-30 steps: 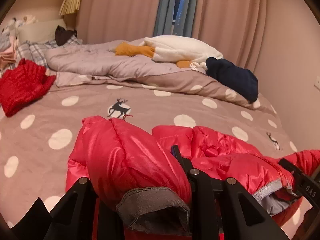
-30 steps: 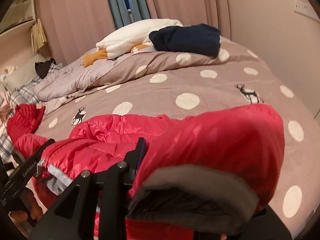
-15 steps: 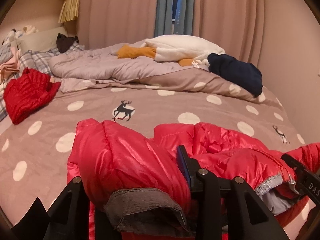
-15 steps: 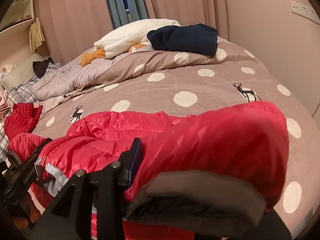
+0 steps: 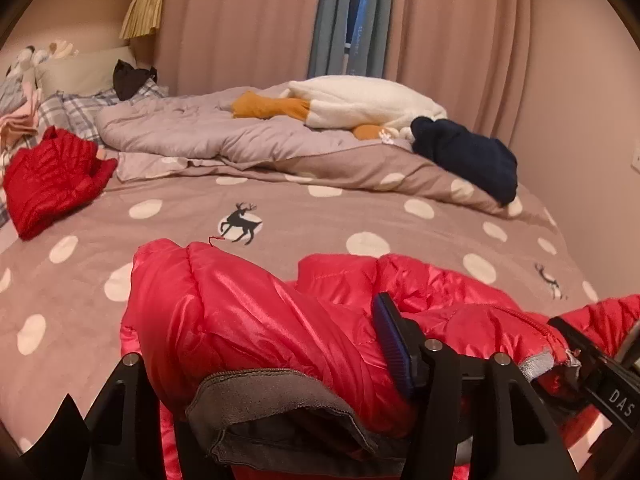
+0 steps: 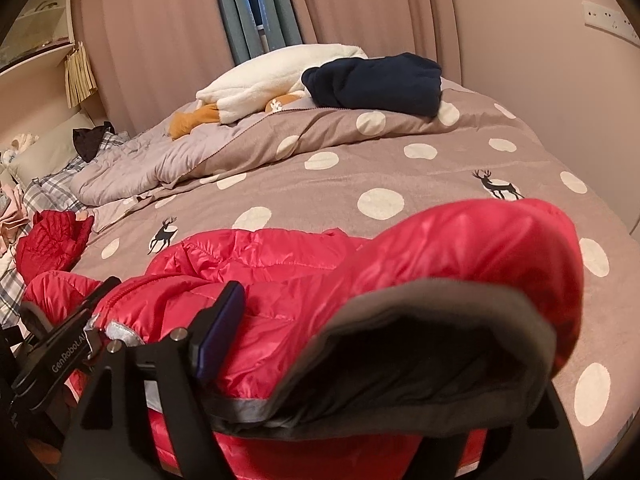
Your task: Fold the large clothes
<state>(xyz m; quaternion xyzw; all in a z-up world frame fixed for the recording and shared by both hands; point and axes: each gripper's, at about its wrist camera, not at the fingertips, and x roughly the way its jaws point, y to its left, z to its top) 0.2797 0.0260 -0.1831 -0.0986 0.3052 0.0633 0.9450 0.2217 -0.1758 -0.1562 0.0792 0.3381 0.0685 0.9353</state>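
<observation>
A shiny red puffer jacket (image 5: 440, 292) (image 6: 260, 264) lies on the dotted bedspread (image 5: 320, 216) at the bed's near edge. Its left sleeve (image 5: 240, 312), ending in a grey cuff (image 5: 272, 404), rests between the fingers of my left gripper (image 5: 256, 332). The jaws are opening, and the blue pad (image 5: 390, 344) stands just off the fabric. The other sleeve (image 6: 460, 260), with its grey cuff (image 6: 420, 320), lies inside my right gripper (image 6: 392, 340). That gripper is opening wider too, and its blue pad (image 6: 220, 332) is clear of the sleeve. The far finger of each gripper is hidden by the sleeve.
A second red quilted garment (image 5: 52, 176) lies at the left by plaid pillows (image 5: 76, 116). At the back are a bunched grey duvet (image 5: 200, 132), a white and orange plush (image 5: 368, 104) and a navy garment (image 5: 468, 156). A wall borders the bed on the right.
Both grippers' jaws have spread apart and the blue pads have come off the sleeves. The sleeves have puffed out and stay lying between the fingers. The right view has backed off slightly.
</observation>
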